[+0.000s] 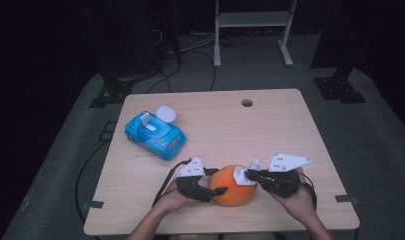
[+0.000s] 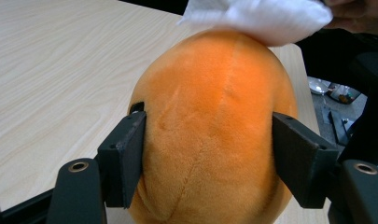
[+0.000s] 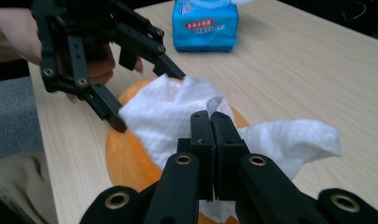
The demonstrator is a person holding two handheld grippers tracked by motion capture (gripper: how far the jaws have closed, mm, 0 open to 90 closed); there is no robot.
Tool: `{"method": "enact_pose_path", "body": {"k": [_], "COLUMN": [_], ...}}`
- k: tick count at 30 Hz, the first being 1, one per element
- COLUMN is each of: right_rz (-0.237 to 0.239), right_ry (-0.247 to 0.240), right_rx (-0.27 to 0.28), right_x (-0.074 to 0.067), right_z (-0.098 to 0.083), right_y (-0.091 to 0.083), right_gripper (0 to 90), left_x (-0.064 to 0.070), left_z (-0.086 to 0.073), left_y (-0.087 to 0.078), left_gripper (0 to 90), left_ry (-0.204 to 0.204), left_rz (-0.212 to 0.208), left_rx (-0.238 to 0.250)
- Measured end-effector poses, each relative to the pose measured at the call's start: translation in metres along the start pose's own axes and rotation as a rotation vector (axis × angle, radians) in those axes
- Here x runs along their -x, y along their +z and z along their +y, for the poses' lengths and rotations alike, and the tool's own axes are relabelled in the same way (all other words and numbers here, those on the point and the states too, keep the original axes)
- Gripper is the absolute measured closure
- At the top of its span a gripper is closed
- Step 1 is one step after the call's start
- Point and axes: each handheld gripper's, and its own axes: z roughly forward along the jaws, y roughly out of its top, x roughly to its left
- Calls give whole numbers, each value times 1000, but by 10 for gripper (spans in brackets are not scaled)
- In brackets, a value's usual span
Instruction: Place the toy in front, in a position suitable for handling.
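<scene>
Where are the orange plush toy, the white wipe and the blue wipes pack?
orange plush toy [image 2: 210, 140]: left gripper view, middle of its front.
white wipe [image 3: 168, 116]: right gripper view, its crumpled middle.
blue wipes pack [image 1: 155, 134]: high view, its top.

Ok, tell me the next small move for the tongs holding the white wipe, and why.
Probably drag the white wipe a short way across the top of the round orange plush toy. The right tongs are shut on the wipe, which already lies on the plush, and the left tongs clamp the toy's sides, so it should hold steady under a stroke.
</scene>
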Motion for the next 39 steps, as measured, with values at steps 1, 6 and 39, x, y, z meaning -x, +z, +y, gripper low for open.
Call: {"method": "enact_pose_path", "body": {"k": [1,6,39], "right_rz": [4,-23,-1], "right_ry": [4,32,6], "right_rx": [-5,-19,16], "right_x": [2,12,1], "right_z": [-2,-11,3], "right_y": [1,-5,-2], "right_gripper": [879,879,873], "left_x": [0,0,14], "left_z": [0,0,8], "left_y": [0,0,5], "left_gripper": [307,307,305], "left_ry": [-2,-3,96], "left_rz": [-1,1,14], "left_rx": [2,3,-16]}}
